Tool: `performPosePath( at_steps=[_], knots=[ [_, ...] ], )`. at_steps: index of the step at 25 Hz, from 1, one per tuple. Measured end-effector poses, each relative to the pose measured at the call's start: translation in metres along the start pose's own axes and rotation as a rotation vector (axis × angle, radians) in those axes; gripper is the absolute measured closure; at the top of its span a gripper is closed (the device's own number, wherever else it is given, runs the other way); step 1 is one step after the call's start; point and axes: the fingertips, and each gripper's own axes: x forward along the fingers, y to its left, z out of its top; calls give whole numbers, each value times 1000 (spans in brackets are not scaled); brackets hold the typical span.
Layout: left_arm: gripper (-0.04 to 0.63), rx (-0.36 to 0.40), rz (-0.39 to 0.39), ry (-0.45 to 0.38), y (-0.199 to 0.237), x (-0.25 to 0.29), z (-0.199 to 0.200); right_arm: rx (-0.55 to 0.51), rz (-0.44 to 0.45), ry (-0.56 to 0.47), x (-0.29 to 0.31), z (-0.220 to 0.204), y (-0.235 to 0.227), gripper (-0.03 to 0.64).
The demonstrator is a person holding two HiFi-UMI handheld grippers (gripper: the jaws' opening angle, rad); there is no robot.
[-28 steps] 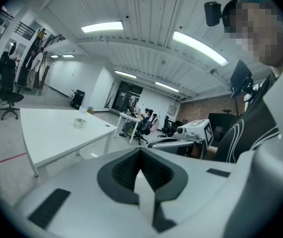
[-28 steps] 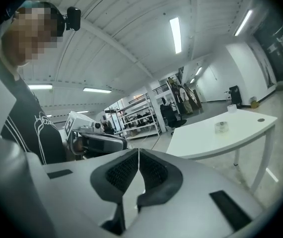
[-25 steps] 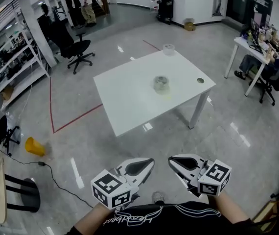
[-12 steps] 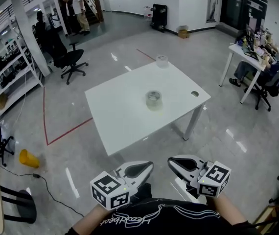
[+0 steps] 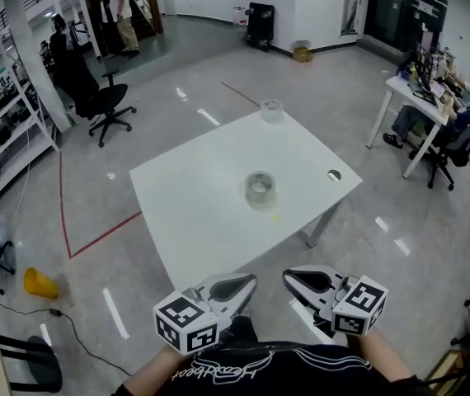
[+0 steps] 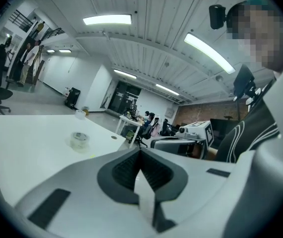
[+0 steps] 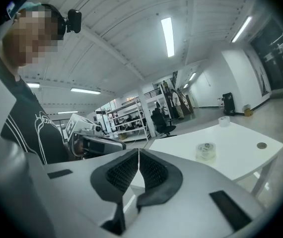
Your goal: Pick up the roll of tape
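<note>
The left gripper point(image 5: 245, 282) and right gripper point(image 5: 293, 278) are hovering with jaws clenched on nothing, just short of the table point(image 5: 187, 214). The roll of tape point(image 5: 260, 187) is lying at its middle.

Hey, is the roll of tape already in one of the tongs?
No, the roll of tape sits on the white table, well ahead of the left tongs and right tongs.

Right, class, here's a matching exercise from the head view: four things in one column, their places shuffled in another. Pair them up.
Things:
1 clear roll of tape
2 white roll
3 round hole
4 yellow container

Places:
a on the floor, left of the table
b table's middle
c table's far corner
d near the table's right edge

Pairs: 1-b, 2-c, 3-d, 4-a
</note>
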Motion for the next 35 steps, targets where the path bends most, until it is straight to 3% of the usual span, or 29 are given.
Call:
performPosePath(
  at_steps=[12,25,33,35],
  knots=[
    [592,-83,-40,58,121,49,24,62,-59,55,91,8,-91,603],
    [592,-118,-64,109,172,71,29,55,-86,78,130,10,-144,603],
    [592,-166,-53,120,199,76,25,-80,-153,221,157,-6,-181,600],
    [592,-177,-53,122,204,78,24,-93,-139,251,165,-17,-189,558]
  ],
)
